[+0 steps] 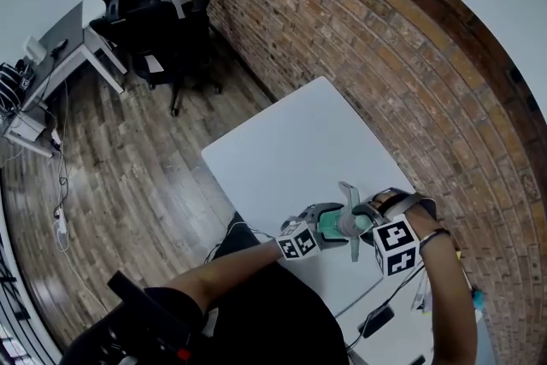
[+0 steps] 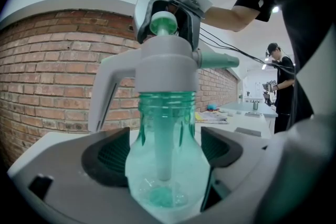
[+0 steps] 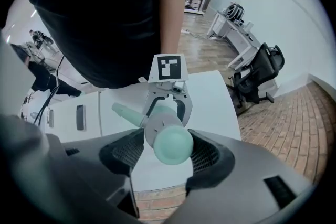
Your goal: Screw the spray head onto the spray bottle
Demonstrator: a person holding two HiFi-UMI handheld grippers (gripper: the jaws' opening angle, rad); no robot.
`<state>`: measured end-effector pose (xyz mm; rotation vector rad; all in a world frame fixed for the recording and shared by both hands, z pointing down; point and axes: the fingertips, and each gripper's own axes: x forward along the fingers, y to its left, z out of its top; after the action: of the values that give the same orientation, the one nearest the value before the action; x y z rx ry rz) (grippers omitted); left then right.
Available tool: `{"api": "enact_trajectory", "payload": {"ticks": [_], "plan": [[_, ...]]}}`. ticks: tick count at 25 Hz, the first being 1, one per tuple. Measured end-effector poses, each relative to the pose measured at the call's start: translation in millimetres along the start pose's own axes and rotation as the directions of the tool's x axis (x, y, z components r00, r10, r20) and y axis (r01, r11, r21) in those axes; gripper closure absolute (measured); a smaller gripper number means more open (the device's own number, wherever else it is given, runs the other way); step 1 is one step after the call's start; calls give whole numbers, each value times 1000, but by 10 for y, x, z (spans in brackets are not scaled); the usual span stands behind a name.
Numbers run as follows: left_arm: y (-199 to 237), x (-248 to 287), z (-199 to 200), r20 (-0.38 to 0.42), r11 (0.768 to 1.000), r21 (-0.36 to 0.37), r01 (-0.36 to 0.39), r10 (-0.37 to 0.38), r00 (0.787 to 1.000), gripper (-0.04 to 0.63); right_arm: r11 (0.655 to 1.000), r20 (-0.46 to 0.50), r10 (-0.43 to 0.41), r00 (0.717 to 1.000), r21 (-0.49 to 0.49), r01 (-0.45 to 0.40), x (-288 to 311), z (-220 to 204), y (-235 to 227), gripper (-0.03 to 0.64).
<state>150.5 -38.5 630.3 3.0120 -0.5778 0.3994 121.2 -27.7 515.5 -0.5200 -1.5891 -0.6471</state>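
Note:
A clear teal spray bottle (image 2: 168,165) stands upright between the pads of my left gripper (image 2: 165,155), which is shut on its round body. A grey spray head (image 2: 165,68) sits on the bottle's threaded neck, its trigger (image 2: 102,94) hanging left and its teal nozzle (image 2: 218,60) pointing right. My right gripper (image 3: 167,149) comes straight down over the spray head (image 3: 155,126), its pads closed on either side of it beside the teal cap (image 3: 173,145). In the head view both grippers (image 1: 318,228) (image 1: 363,222) meet at the bottle (image 1: 332,226) over the table's near edge.
The white table (image 1: 299,141) stands along a brick wall (image 1: 385,55). Black office chairs (image 1: 154,30) and a desk are far off on the wooden floor. A dark phone-like object (image 1: 376,320) and cables lie near the person. Another person (image 2: 281,81) stands in the background.

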Motion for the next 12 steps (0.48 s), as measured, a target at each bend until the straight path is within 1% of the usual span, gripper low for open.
{"api": "enact_trajectory", "payload": {"ticks": [4, 7, 10, 12], "plan": [[7, -11, 13, 1, 1000, -1, -3, 3, 1000, 176, 992, -38, 2, 999, -125, -7, 40, 30, -22, 354], [10, -1, 13, -1, 1000, -2, 0, 0, 1000, 176, 983, -69, 16, 997, -182, -28, 83, 33, -13, 354], [11, 4, 14, -1, 1000, -1, 0, 0, 1000, 176, 975, -98, 26, 995, -217, -47, 137, 29, -1, 354], [8, 5, 13, 1, 1000, 1, -1, 1, 1000, 176, 977, -101, 40, 994, -203, -60, 155, 32, 0, 354]]}}
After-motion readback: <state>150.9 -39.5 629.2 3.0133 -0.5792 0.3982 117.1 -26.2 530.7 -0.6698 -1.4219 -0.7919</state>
